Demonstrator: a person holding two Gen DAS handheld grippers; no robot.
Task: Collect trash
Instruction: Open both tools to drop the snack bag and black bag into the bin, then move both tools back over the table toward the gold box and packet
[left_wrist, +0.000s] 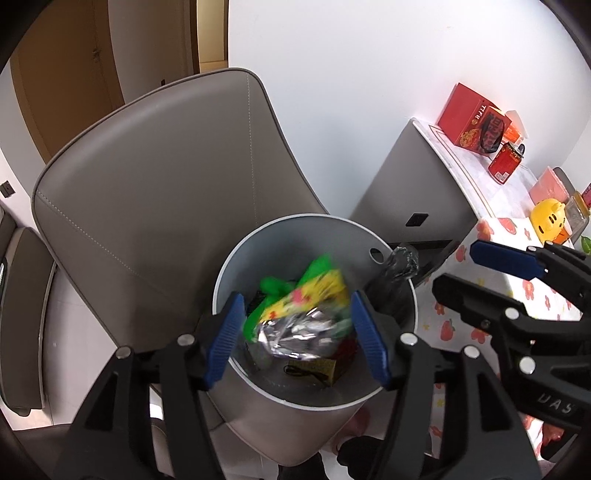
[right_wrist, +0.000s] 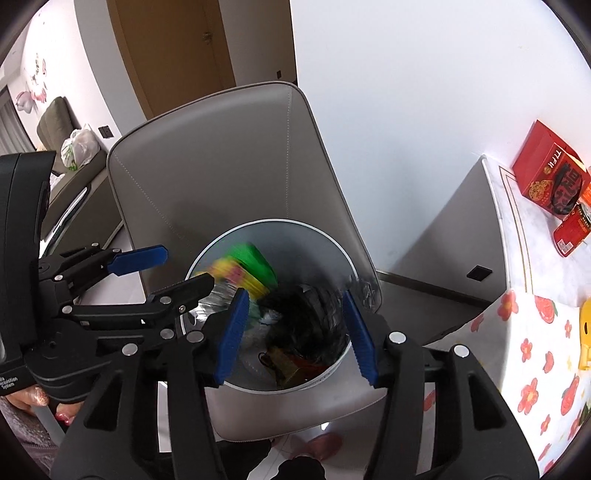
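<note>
1 bin (left_wrist: 258, 417) | inside: 1 snack wrapper (left_wrist: 314, 295), 1 black bag (right_wrist: 306, 317) | above: left gripper (left_wrist: 297, 341), right gripper (right_wrist: 295, 332), both released, empty

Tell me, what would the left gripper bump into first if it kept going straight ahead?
Probably the blurry green-and-yellow foil snack wrapper dropping into the round grey trash bin. The left gripper is open and points into the bin's mouth; depth is hard to judge.

"UAS" on right tongs (left_wrist: 491, 273)
</note>
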